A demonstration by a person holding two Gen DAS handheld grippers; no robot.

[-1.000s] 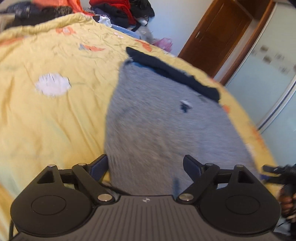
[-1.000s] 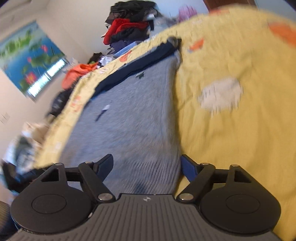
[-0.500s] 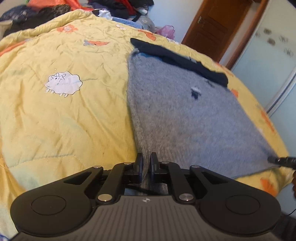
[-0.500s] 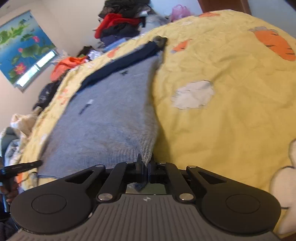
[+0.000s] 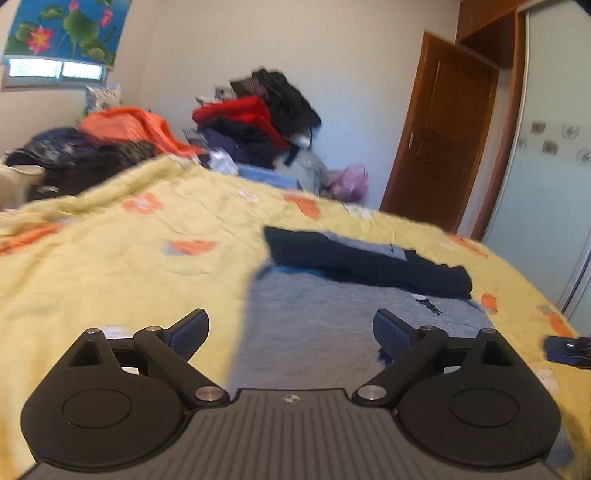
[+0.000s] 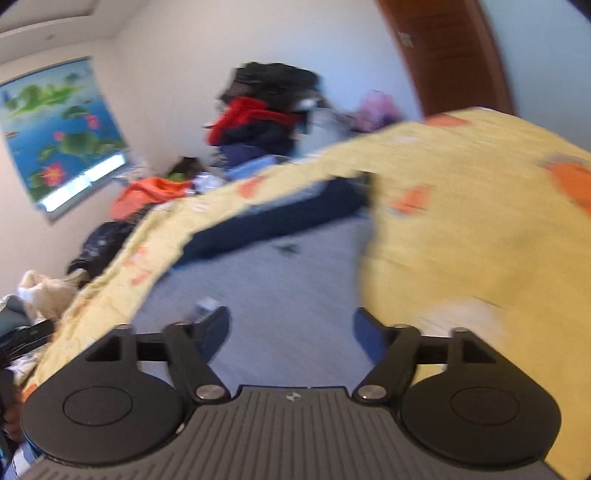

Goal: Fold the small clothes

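Two tools, left tool (image 5: 291, 334) and right tool (image 6: 291, 334), jaws opening, nothing gripped. Grey garment (image 5: 332, 325) flat on yellow bed quilt (image 5: 110, 266), dark band (image 5: 369, 264) far. Risk: uneven regrasp skews fold; quilt pinched with fabric.

Home bedroom. Bed under a yellow quilt (image 5: 110, 266) printed with orange motifs; heaped clothes (image 5: 258, 125) against the far wall; brown wooden door (image 5: 443, 140); pale sliding wardrobe panel (image 5: 546, 177); small window beneath a lotus-print blind (image 5: 66, 29); plain cream walls.
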